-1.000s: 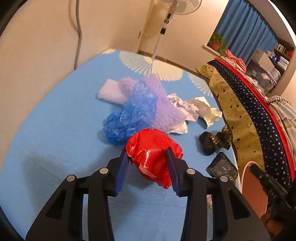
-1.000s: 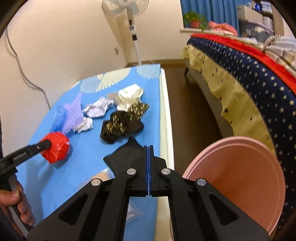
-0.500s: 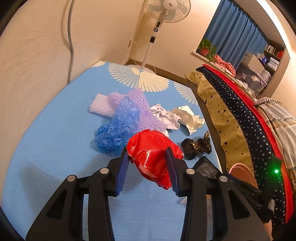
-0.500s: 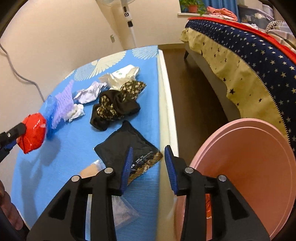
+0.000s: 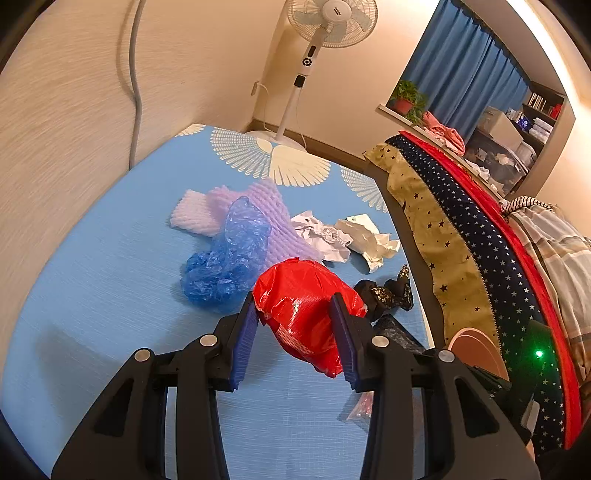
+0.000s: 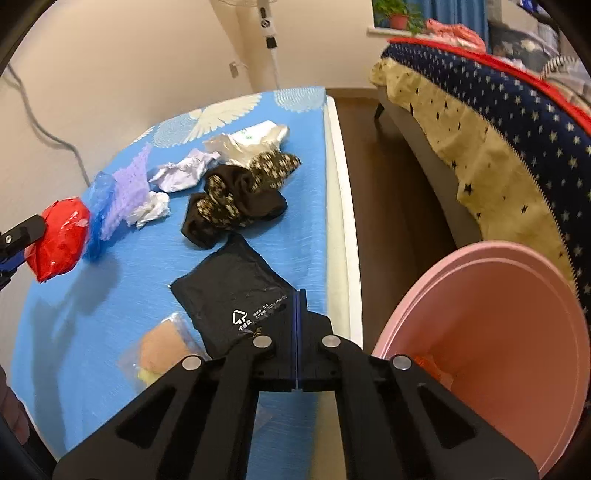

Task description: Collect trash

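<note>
- blue worktop (image 5: 92, 280) with white fan prints runs along a beige wall, a standing fan (image 5: 328, 22) behind it.
- left wrist view: left claw (image 5: 295, 325) grasps a red plastic wad (image 5: 303, 310) between its blue pads, held above the worktop.
- just ahead of that claw lie a blue plastic bag (image 5: 229, 262), purple foam netting (image 5: 258, 210) and crumpled white paper (image 5: 332, 236).
- right wrist view: right claw (image 6: 297, 328) is clenched with nothing between its pads.
- black pouch (image 6: 232, 295) lies just ahead-left of it; pink bin (image 6: 498, 332) stands to its right on the floor.
</note>
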